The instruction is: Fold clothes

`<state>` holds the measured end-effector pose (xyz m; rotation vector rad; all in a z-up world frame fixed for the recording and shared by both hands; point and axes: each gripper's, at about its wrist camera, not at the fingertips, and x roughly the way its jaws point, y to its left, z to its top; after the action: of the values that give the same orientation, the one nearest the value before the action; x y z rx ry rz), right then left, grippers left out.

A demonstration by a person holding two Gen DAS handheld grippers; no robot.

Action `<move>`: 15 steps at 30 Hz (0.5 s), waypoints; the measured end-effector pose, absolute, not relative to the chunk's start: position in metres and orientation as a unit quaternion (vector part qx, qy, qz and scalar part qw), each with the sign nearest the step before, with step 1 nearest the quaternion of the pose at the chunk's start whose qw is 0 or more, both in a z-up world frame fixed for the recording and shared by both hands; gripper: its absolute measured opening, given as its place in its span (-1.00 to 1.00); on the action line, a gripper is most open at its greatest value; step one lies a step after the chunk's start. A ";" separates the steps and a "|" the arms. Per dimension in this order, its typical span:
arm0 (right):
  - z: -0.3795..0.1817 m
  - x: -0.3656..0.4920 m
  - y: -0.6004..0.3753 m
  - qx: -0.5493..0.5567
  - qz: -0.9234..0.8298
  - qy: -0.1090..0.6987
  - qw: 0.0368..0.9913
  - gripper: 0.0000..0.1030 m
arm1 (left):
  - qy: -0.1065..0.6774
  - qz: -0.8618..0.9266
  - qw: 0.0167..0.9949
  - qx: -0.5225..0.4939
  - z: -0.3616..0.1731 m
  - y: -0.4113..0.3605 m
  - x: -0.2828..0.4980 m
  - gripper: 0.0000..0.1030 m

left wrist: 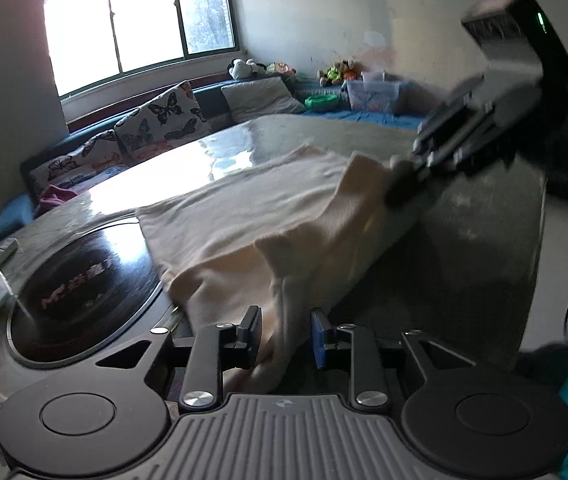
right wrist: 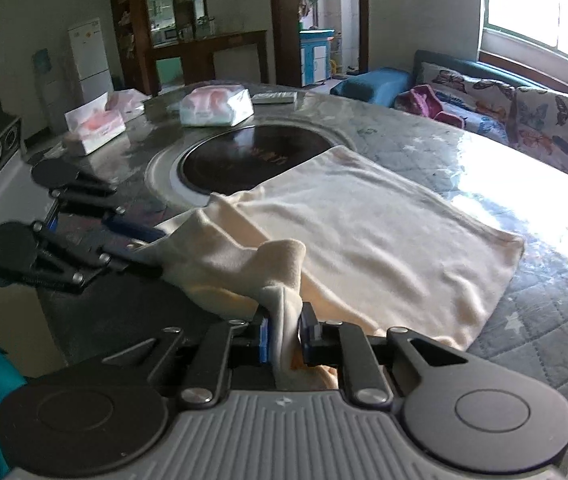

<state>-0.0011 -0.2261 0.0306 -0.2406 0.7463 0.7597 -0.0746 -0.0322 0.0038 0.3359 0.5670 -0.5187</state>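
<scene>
A cream garment (left wrist: 267, 208) lies spread on the table, also in the right wrist view (right wrist: 376, 236). My left gripper (left wrist: 286, 330) has a bunched near edge of the garment between its jaws, which stand a little apart around the cloth. It shows at the left of the right wrist view (right wrist: 135, 246). My right gripper (right wrist: 284, 330) is shut on another raised fold of the near edge. It shows at the upper right of the left wrist view (left wrist: 398, 178), pinching the cloth's corner.
A round dark hotplate (right wrist: 251, 156) is set in the table (right wrist: 424, 144), partly under the garment. Tissue packs (right wrist: 215, 106) and a remote (right wrist: 273, 98) lie at the far side. A sofa with butterfly cushions (left wrist: 163, 116) runs along the window wall.
</scene>
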 end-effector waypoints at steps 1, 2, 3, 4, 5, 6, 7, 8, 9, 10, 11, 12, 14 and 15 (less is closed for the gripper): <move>0.030 0.000 -0.227 -0.113 0.359 0.355 0.856 -0.76 | 0.274 -0.252 0.913 0.170 0.002 -0.032 -0.075 -0.44; 0.030 0.000 -0.228 -0.112 0.357 0.354 0.857 -0.78 | 0.272 -0.252 0.912 0.176 0.000 -0.032 -0.076 -0.45; 0.030 -0.001 -0.228 -0.110 0.355 0.354 0.858 -0.79 | 0.270 -0.253 0.911 0.182 -0.001 -0.032 -0.077 -0.45; 0.029 -0.002 -0.228 -0.110 0.355 0.356 0.858 -0.80 | 0.267 -0.255 0.910 0.187 -0.001 -0.032 -0.078 -0.45; 0.027 -0.003 -0.227 -0.109 0.357 0.358 0.856 -0.80 | 0.266 -0.255 0.910 0.190 -0.001 -0.031 -0.079 -0.45; 0.026 -0.004 -0.227 -0.109 0.359 0.360 0.854 -0.80 | 0.266 -0.256 0.909 0.193 -0.002 -0.031 -0.079 -0.45; 0.024 -0.004 -0.226 -0.109 0.363 0.361 0.852 -0.80 | 0.266 -0.258 0.908 0.195 -0.002 -0.031 -0.078 -0.45; 0.023 -0.005 -0.226 -0.111 0.368 0.362 0.849 -0.78 | 0.265 -0.259 0.907 0.198 -0.002 -0.031 -0.078 -0.45; 0.022 -0.005 -0.225 -0.113 0.372 0.364 0.846 -0.72 | 0.265 -0.259 0.907 0.202 -0.003 -0.031 -0.078 -0.45; 0.021 -0.005 -0.224 -0.116 0.376 0.367 0.843 -0.69 | 0.264 -0.259 0.906 0.206 -0.004 -0.031 -0.078 -0.45; 0.020 -0.006 -0.223 -0.121 0.381 0.368 0.839 -0.57 | 0.263 -0.258 0.906 0.208 -0.005 -0.031 -0.078 -0.47; 0.020 -0.008 -0.222 -0.129 0.385 0.368 0.836 -0.42 | 0.262 -0.257 0.906 0.211 -0.005 -0.031 -0.078 -0.49; 0.017 -0.012 -0.218 -0.146 0.391 0.370 0.830 -0.42 | 0.258 -0.258 0.906 0.216 -0.006 -0.031 -0.079 -0.50; 0.015 -0.014 -0.215 -0.156 0.392 0.369 0.828 -0.42 | 0.256 -0.259 0.905 0.219 -0.006 -0.031 -0.080 -0.50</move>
<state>-0.0142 -0.2151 0.0148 -0.3311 0.7826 0.8324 -0.0800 -0.0313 -0.0064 0.4531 0.5296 -0.5344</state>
